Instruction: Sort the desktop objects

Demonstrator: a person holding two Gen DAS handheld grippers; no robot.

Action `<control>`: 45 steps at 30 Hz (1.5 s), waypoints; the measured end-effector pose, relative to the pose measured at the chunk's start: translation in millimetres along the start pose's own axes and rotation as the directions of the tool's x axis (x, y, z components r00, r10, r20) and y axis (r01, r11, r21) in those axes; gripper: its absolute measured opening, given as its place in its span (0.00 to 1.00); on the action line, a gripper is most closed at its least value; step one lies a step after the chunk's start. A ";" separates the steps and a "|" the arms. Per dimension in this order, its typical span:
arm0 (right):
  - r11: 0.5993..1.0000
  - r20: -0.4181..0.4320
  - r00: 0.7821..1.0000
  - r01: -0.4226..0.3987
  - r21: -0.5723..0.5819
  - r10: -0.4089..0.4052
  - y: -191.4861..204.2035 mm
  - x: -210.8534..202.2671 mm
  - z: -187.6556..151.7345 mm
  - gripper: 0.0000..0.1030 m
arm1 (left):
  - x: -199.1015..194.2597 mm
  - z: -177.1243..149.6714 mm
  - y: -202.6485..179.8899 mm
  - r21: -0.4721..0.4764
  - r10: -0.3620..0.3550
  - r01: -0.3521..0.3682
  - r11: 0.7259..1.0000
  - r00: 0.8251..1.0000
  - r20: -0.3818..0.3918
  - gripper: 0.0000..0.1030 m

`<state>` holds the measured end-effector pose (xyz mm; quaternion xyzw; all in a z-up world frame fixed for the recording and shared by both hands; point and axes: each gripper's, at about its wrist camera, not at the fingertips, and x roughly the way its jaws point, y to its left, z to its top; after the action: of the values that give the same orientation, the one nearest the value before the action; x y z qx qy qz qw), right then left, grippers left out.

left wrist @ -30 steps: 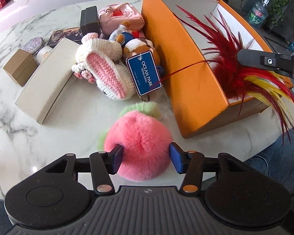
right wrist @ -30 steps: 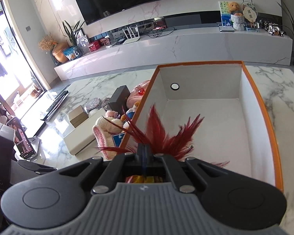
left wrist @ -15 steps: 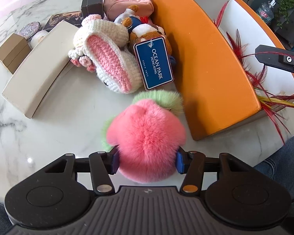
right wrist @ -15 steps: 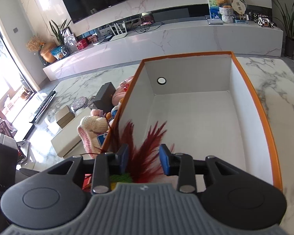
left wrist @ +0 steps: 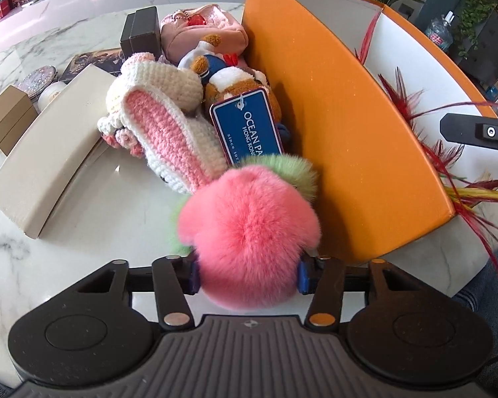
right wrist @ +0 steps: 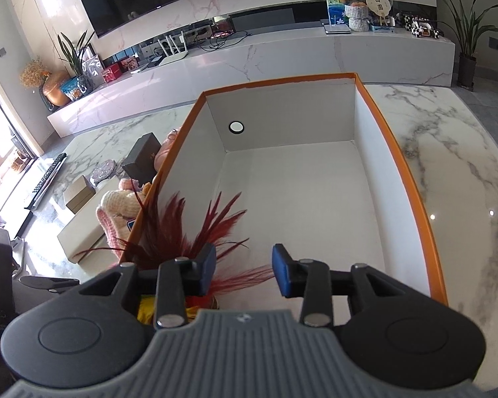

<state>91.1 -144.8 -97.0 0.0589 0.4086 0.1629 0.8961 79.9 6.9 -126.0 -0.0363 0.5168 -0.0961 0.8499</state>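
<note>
The left tongs [left wrist: 247,273] clamp the pink fluffy ball [left wrist: 249,229] above the desk [left wrist: 93,205] beside the orange box [left wrist: 342,132], while the right tongs [right wrist: 244,270] stand apart over the red feathers [right wrist: 212,229] lying inside that box.

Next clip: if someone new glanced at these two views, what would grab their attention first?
First, the fluffy pink fur ball with green tufts, filling the near centre of the left wrist view, squeezed between the left claw fingers. Next, the big orange cardboard box with white inside, taking up the middle of the right wrist view. Red and yellow feathers lie at its near corner, below the open right claw.
</note>
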 end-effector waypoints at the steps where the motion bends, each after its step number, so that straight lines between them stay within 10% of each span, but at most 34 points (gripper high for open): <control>1: 1.000 -0.002 1.000 0.009 0.003 -0.009 -1.4 0.4 -0.7 0.39 | -0.2 -0.1 0.9 0.000 -0.011 0.011 1.000 1.000 0.005 0.45; 9: 0.999 0.001 1.000 0.030 0.019 -0.030 -7.1 -4.7 -5.9 0.39 | -16.3 -6.0 2.7 -0.021 -0.055 0.055 0.998 0.998 0.018 0.07; 30: 0.999 0.046 0.999 0.020 0.045 -0.022 -11.3 -26.4 -15.0 0.40 | -101.6 17.4 -9.7 0.008 -0.038 0.038 0.999 0.972 0.233 0.01; 45: 0.999 0.134 0.991 0.015 0.048 -0.022 -30.5 -54.2 3.6 0.40 | -156.3 75.7 -79.5 0.234 -0.249 0.170 0.957 0.897 0.366 0.01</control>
<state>68.0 -191.8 -63.3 0.0871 0.3514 0.1405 0.9215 67.0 -42.3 58.1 -0.0266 0.3174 -0.2284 0.9200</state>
